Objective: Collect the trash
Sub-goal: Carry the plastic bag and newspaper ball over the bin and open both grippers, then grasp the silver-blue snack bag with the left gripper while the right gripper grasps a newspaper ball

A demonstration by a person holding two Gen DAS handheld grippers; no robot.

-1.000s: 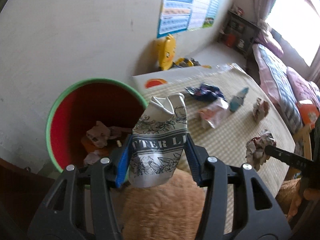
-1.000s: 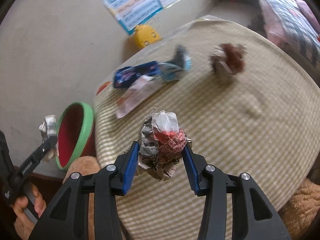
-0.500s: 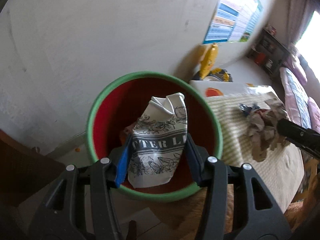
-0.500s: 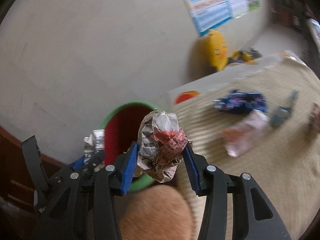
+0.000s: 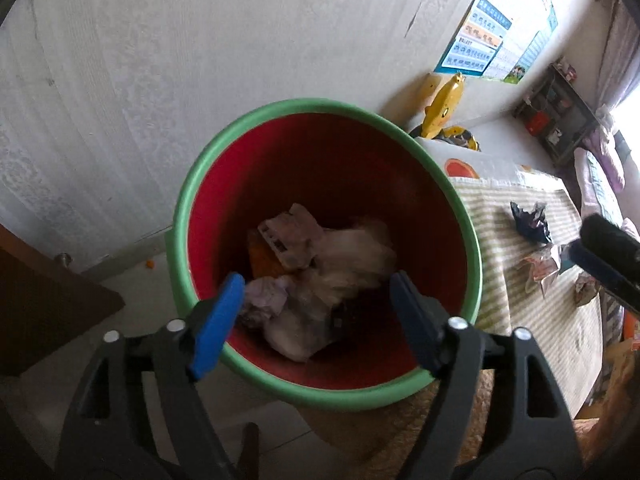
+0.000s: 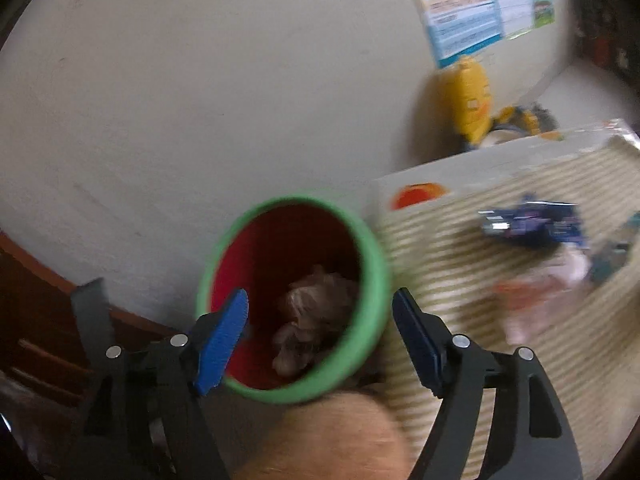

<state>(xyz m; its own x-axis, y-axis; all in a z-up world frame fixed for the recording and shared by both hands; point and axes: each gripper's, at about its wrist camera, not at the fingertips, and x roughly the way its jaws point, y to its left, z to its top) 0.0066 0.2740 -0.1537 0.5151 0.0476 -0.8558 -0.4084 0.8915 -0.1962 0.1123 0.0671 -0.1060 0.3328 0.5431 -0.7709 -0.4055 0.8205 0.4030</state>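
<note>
A red bin with a green rim (image 5: pixel 192 184) stands by the wall, with crumpled paper trash (image 5: pixel 320 264) lying inside. My left gripper (image 5: pixel 316 308) is open and empty right above the bin. My right gripper (image 6: pixel 320 328) is open and empty over the same bin (image 6: pixel 372 280), where trash (image 6: pixel 312 320) shows inside. Its fingers (image 5: pixel 600 256) show at the right edge of the left wrist view. A dark blue wrapper (image 5: pixel 530 220) and a pale wrapper (image 5: pixel 538 268) lie on the striped mat (image 5: pixel 492 216); the blue wrapper (image 6: pixel 532 226) shows blurred in the right wrist view.
A white wall (image 5: pixel 200 60) is behind the bin. A yellow toy (image 5: pixel 444 106) stands by a poster (image 5: pixel 476 46). Dark wooden furniture (image 5: pixel 36 304) is at the left. A brown furry thing (image 6: pixel 340 436) is below the bin. A bed (image 5: pixel 600 168) is far right.
Both grippers opened over the bin. The printed paper left my left gripper and the crumpled wad left my right gripper; both now lie in the bin.
</note>
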